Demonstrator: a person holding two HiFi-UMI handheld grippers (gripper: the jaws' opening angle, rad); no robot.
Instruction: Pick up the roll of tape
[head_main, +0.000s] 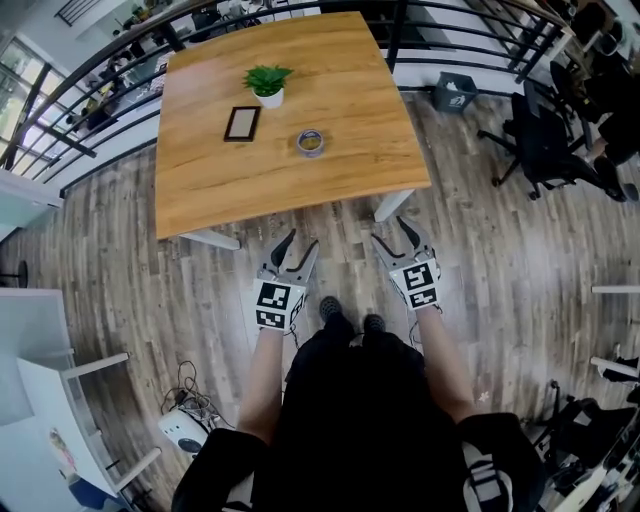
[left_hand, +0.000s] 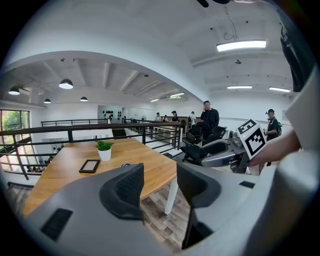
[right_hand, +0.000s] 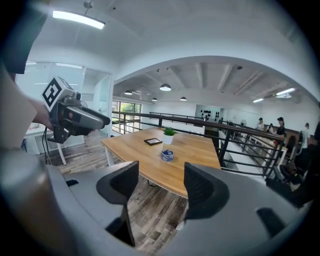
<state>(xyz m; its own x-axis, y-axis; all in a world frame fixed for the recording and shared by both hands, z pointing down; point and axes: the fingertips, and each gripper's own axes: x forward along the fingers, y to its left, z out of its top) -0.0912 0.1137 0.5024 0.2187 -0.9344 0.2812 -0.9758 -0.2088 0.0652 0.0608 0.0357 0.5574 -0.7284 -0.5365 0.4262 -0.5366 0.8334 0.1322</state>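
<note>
A small roll of tape (head_main: 310, 143) lies flat near the middle of the wooden table (head_main: 340, 185); in the right gripper view the roll (right_hand: 167, 155) shows blue and grey, far beyond the jaws. My left gripper (head_main: 297, 251) and right gripper (head_main: 396, 240) hang over the floor in front of the table's near edge, well short of the tape. Both stand open with nothing between their jaws. In the left gripper view my left gripper (left_hand: 160, 182) points at the table's corner, and the tape is mostly hidden behind a jaw.
On the table, a potted green plant (head_main: 267, 83) and a dark framed tablet (head_main: 242, 123) sit left of the tape. White table legs (head_main: 392, 206) stand below the near edge. Black railing (head_main: 80, 95) runs behind, office chairs (head_main: 545, 140) to the right, cables and a device (head_main: 183, 428) on the floor.
</note>
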